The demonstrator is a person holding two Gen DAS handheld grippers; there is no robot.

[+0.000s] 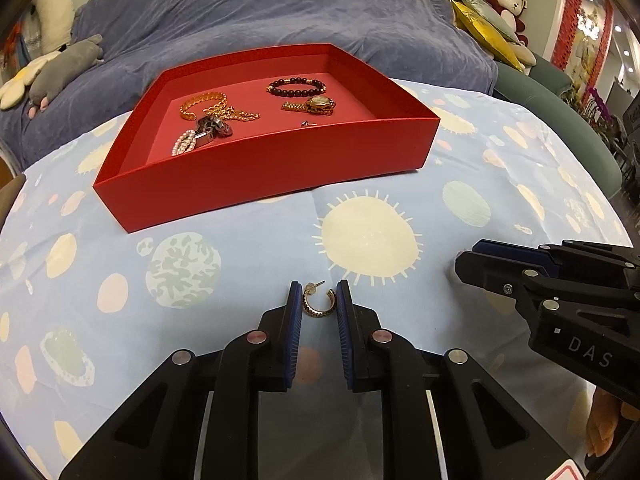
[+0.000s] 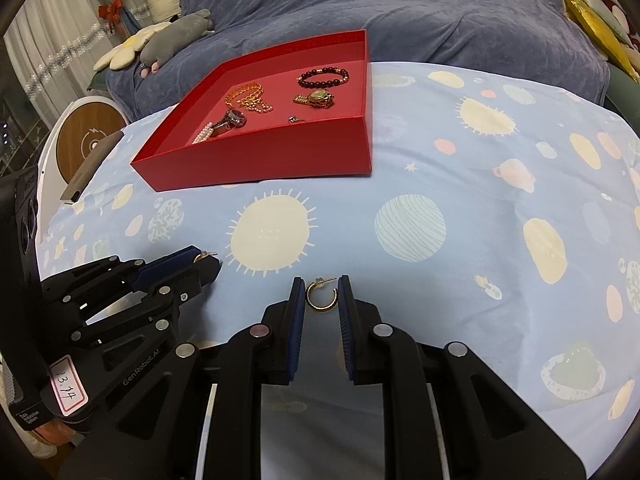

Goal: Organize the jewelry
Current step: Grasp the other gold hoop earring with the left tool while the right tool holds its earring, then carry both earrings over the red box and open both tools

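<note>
A gold hoop earring lies on the blue patterned cloth between the pads of my left gripper, whose jaws stand slightly apart around it. A second gold hoop earring lies between the pads of my right gripper, also slightly apart. The left gripper also shows in the right wrist view, the right gripper in the left wrist view. The red tray holds a gold chain, a bead bracelet, a gold watch, a silver watch and a small stud.
The blue cloth with suns and planets covers the table. A sofa under a purple blanket stands behind, with plush toys and cushions. A round white and wood device stands at the table's left edge.
</note>
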